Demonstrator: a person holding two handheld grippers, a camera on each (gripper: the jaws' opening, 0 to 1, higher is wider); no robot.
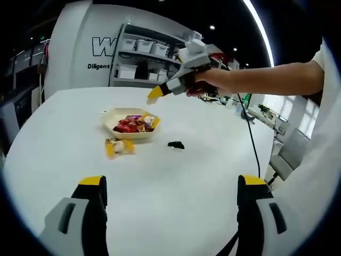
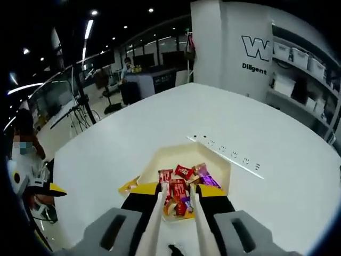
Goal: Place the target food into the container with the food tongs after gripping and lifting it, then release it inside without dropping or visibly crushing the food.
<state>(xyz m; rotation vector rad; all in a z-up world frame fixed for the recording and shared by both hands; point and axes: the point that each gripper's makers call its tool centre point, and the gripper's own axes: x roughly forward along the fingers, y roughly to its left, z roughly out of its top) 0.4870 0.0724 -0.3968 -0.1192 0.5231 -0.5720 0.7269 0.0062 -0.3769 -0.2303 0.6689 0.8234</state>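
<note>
Tongs over the tray, a wrapped snack pinched at their tips

I hold the right gripper [image 2: 177, 205] clamped on the food tongs [image 2: 154, 226], whose white arms run nearly parallel out over the tray [image 2: 160, 160]; their tips seem closed on a red snack packet [image 2: 176, 198], though I cannot tell if it is lifted or resting on the pile. The packet looks light, crinkly and slippery, so I judge a gentle pinch across its flat middle is safest. The tray sits near the middle of the white table [image 1: 176, 181], with a loose yellow packet [image 1: 118, 147] just in front of it and a small black object [image 1: 176, 144] to its right. My left gripper [image 1: 173, 186] hangs open, well apart from the tray.
</note>
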